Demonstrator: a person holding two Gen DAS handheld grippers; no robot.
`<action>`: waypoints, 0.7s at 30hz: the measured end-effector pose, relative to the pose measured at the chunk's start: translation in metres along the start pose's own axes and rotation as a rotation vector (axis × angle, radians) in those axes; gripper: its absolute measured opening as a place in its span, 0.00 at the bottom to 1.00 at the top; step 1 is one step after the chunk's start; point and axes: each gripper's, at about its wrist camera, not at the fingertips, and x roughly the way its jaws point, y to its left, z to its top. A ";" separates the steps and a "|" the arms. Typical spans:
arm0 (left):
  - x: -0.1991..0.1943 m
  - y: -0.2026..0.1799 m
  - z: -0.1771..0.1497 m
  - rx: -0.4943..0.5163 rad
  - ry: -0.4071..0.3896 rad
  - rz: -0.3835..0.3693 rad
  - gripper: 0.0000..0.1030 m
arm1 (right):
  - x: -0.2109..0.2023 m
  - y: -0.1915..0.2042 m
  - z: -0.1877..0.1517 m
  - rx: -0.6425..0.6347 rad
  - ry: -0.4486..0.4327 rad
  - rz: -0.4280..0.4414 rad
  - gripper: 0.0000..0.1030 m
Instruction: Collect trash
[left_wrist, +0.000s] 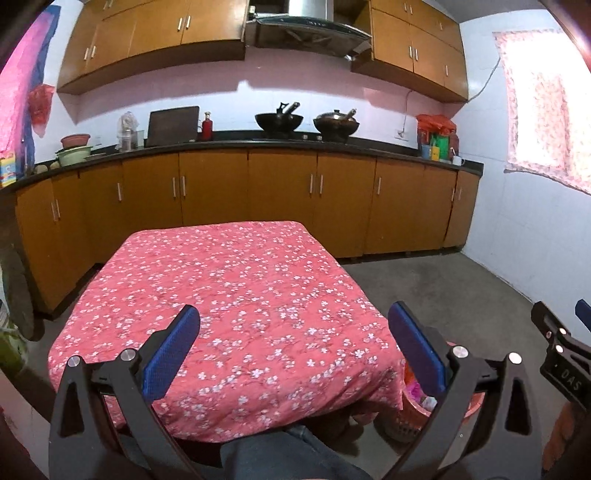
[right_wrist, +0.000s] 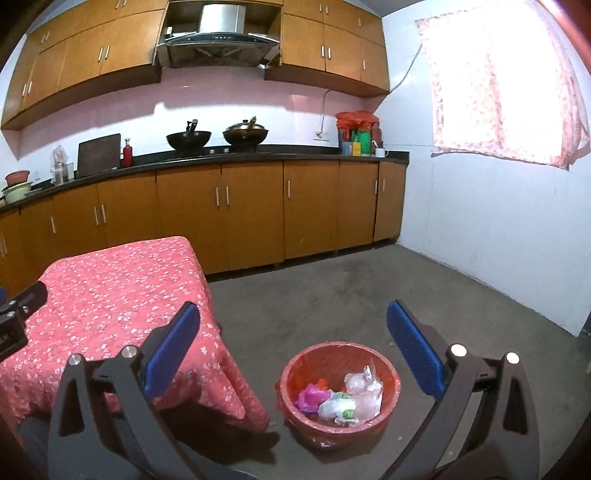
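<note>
Both the left gripper and right gripper stand wide open and empty, the trash-filled red basket lying just below the right one, beside the bare flowered tablecloth.

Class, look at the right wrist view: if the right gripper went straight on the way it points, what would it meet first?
Probably the bare floor beyond the red trash basket; nothing lies between the open right gripper fingers. Depth is uncertain.

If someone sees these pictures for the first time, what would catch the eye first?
Probably the pink flowered tablecloth covering the table in the middle of the kitchen. Next, the red bin on the floor beside the table, with crumpled plastic bags inside it.
</note>
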 end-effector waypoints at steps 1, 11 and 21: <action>-0.003 0.002 0.000 0.004 -0.009 0.009 0.98 | -0.002 0.000 -0.001 -0.002 -0.003 -0.006 0.96; -0.021 -0.003 -0.009 0.059 -0.053 0.023 0.98 | -0.014 0.000 -0.003 0.008 0.000 -0.033 0.96; -0.022 0.006 -0.014 0.039 -0.041 0.023 0.98 | -0.019 0.004 -0.007 -0.008 -0.009 -0.029 0.96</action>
